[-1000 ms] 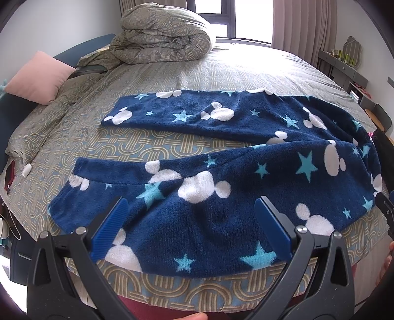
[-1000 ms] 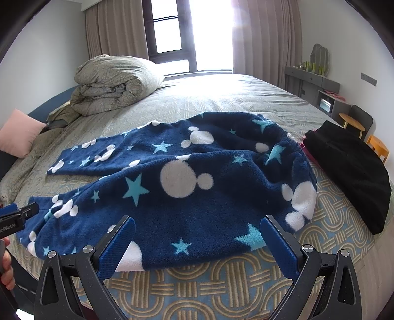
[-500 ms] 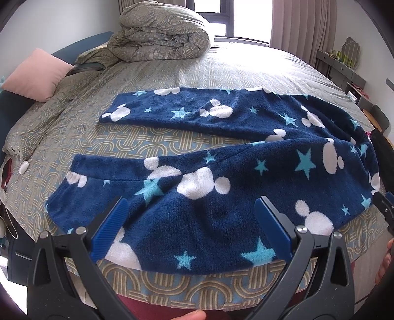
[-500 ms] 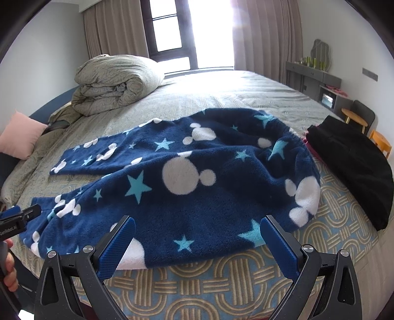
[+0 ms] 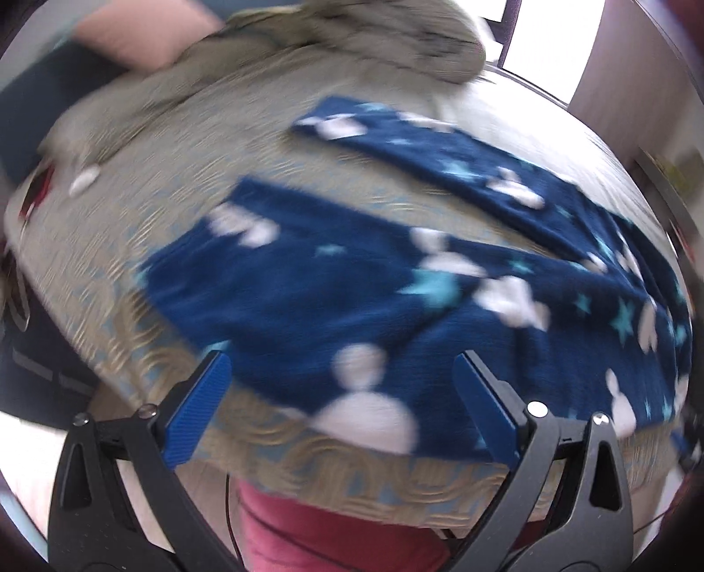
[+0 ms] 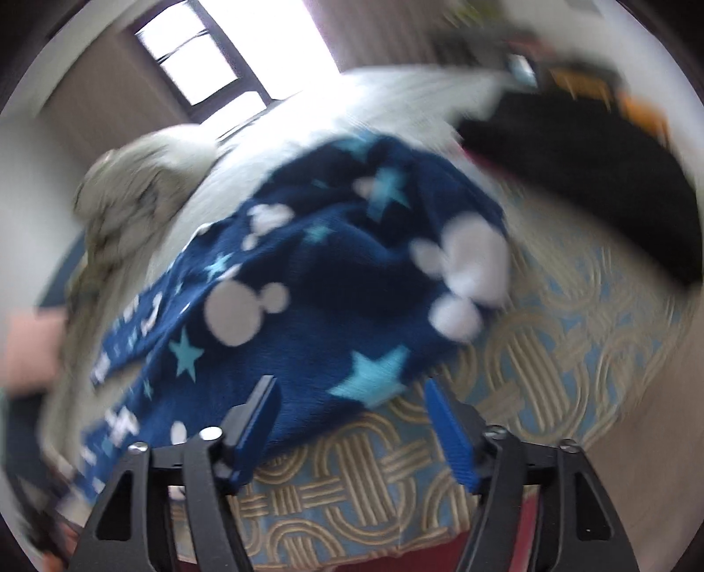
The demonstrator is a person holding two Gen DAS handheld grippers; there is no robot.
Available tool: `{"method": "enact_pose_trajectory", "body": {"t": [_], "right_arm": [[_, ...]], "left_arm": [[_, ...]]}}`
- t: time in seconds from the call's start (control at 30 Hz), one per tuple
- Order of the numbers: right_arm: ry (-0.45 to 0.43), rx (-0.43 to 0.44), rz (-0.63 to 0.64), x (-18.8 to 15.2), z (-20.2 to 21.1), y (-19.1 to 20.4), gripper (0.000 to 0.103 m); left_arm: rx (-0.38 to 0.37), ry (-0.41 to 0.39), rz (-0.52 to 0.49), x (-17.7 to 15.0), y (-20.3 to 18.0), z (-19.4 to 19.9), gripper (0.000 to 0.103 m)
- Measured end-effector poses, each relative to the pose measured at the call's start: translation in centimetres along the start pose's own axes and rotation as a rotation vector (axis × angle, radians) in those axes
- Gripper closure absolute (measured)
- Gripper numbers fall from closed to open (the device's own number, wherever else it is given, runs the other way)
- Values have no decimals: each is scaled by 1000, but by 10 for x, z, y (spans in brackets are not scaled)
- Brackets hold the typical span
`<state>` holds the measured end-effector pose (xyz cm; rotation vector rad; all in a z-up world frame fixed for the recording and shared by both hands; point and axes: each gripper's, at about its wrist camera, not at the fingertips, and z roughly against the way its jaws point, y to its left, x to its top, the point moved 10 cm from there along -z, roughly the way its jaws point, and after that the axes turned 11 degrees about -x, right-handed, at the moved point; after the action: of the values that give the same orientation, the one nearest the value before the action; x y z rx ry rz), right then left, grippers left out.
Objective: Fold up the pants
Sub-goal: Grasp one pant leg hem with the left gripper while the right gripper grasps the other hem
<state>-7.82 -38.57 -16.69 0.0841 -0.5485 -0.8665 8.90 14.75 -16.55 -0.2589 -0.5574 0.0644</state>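
Pants [image 5: 396,308], thick navy fleece spread flat on bed [image 6: 550,352] near its front edge, prob soft, floppy & grippy, so pinch near hem/waist edge w/ left gripper [image 5: 343,413] wide open, right gripper [image 6: 352,427] half-closed w/ nothing held, jaws just closing.

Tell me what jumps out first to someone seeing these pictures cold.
The navy fleece pants, printed with white mouse heads and pale blue stars, sprawl unfolded across the patterned bedspread, both legs spread apart. Beyond them, a rolled grey duvet sits at the far end of the bed, and a black garment lies past the waist end of the pants.
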Motion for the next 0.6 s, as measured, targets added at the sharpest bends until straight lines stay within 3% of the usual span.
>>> {"method": "enact_pose_trajectory", "body": {"t": [0.17, 0.3, 0.6], "right_arm": [[77, 55, -97, -9, -18, -13, 44], [101, 113, -125, -8, -27, -5, 44], [85, 87, -128, 2, -36, -4, 44]], "left_arm": [[23, -14, 123, -1, 47, 7, 11], [-36, 9, 225, -2, 61, -6, 17], [-146, 67, 386, -8, 66, -42, 21]]}}
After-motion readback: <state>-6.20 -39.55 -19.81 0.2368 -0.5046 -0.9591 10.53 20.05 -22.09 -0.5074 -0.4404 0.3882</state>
